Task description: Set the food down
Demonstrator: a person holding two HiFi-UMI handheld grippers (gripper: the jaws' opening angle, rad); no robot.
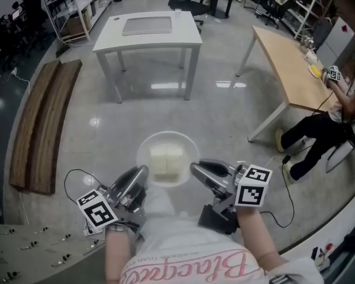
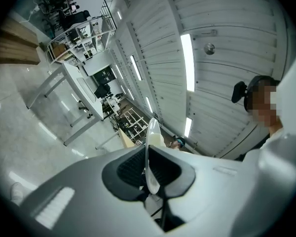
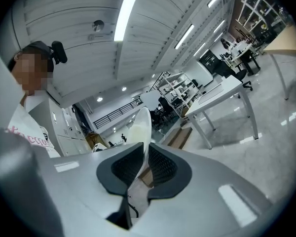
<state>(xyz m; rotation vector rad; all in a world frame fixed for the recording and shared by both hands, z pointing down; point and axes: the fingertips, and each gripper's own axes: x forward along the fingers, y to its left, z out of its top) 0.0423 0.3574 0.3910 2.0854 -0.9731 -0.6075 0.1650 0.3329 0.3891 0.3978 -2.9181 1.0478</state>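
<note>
1. Grippers: two. You have the left gripper [image 1: 143, 171] on the left rim of the plate [image 1: 165, 136] and the right gripper [image 1: 195, 169] on the right rim.
2. Left gripper view: the left gripper [image 2: 149, 168] has its jaws closed onto the plate [image 2: 153, 132], which shows edge-on between the ribbed pads.
3. Right gripper view: the right gripper [image 3: 142, 168] has its jaws pressed together on the plate [image 3: 143, 122] in the same way.
4. Plate: one, white and round, held in the air above the floor [image 1: 106, 129], just in front of your body.
5. Food [image 1: 167, 160]: one pale portion at the plate centre. A seam appears to split it into two blocks side by side.
6. Tables: two. The white table [image 1: 106, 40] stands far from you, straight ahead, with one grey mat [image 1: 147, 25] on top. The wooden table [image 1: 284, 64] stands at far right.
7. Planks [image 1: 44, 123]: two, lying side by side on the floor at left.
8. Persons: one seated person [image 1: 325, 123] at the right, beside the wooden table.
9. Room: polished grey floor with light reflections; shelving [image 1: 77, 5] at far left.
</note>
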